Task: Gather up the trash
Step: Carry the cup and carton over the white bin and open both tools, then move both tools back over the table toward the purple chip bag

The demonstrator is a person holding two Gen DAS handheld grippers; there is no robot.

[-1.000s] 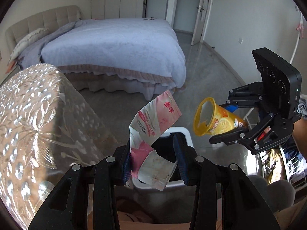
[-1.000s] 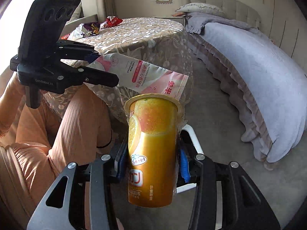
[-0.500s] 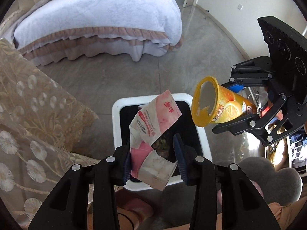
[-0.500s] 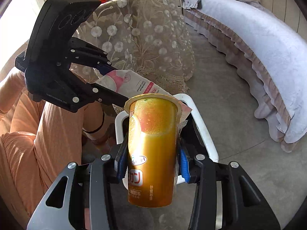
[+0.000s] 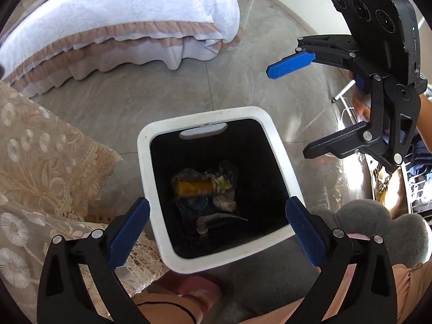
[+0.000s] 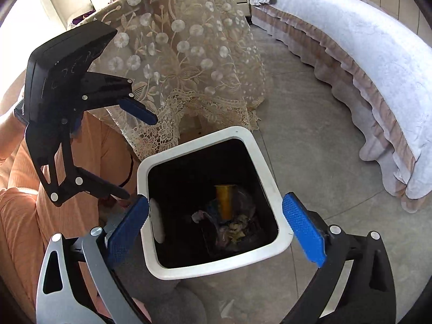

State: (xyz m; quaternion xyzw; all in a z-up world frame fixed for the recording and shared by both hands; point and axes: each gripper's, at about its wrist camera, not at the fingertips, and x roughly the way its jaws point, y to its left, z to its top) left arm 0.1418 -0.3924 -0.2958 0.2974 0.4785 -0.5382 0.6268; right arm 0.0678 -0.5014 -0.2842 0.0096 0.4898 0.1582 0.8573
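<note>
A white-rimmed trash bin [image 5: 151, 175] [image 6: 264, 167] with a black inside stands on the floor right under both grippers. At its bottom lie an orange drink cup [image 5: 193, 187] [image 6: 225, 199], a pale pink wrapper [image 5: 209, 220] [image 6: 198, 216] and other crumpled trash. My left gripper [image 5: 217, 202] [image 6: 139, 158] hangs over the bin, its jaws opening wide with nothing between the blue pads. To the right in the left wrist view, my right gripper [image 5: 289, 113] [image 6: 216, 201] is also over the bin, its jaws opening and nothing between them.
A table under a lace cloth [image 5: 40, 175] [image 6: 183, 54] stands close beside the bin. A bed with a pale blue cover [image 5: 121, 13] [image 6: 364, 67] lies across the grey floor. A person's orange-clad leg [image 6: 27, 216] and a grey cushion [image 5: 378, 224] are near the bin.
Both grippers sank toward the bin and opened. The pink wrapper left the left gripper and the orange cup left the right one; both now lie in the bin.
</note>
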